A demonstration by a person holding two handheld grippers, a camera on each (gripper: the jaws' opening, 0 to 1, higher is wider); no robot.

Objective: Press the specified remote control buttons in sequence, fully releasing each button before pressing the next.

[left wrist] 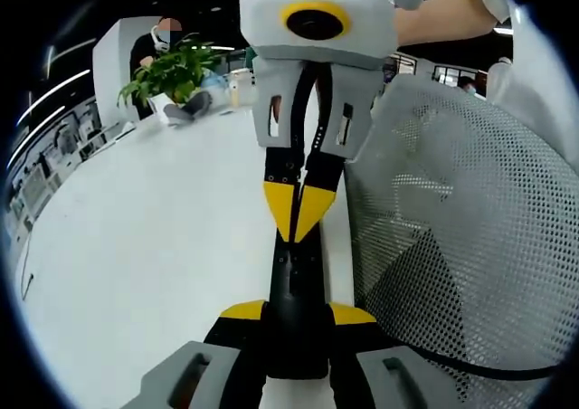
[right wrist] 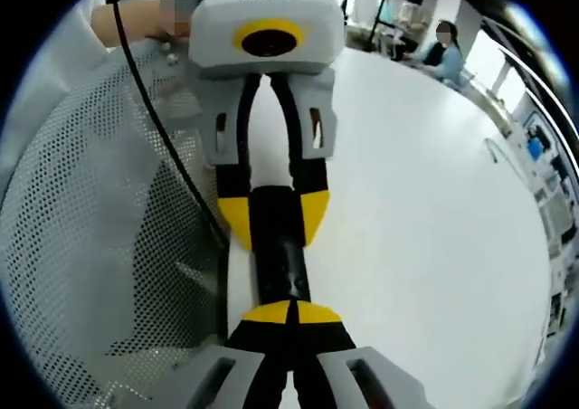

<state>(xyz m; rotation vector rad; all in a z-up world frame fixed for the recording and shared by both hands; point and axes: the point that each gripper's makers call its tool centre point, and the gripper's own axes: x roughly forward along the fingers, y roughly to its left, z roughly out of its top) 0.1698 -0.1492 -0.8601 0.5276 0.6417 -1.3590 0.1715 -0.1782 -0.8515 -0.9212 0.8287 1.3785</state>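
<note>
- Two grippers meet at one black remote control (left wrist: 294,309) above the white table (left wrist: 136,246).
- The left gripper (left wrist: 297,320) squeezes its near end.
- The right gripper (right wrist: 291,314), tips closed together, touches its top.

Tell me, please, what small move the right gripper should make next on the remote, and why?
Probably lift the right gripper slightly off the remote. Its shut tips rest on the remote's face, which the left gripper clamps by its sides above the white table. Releasing fully seems due before the next press, though no button is discernible.
</note>
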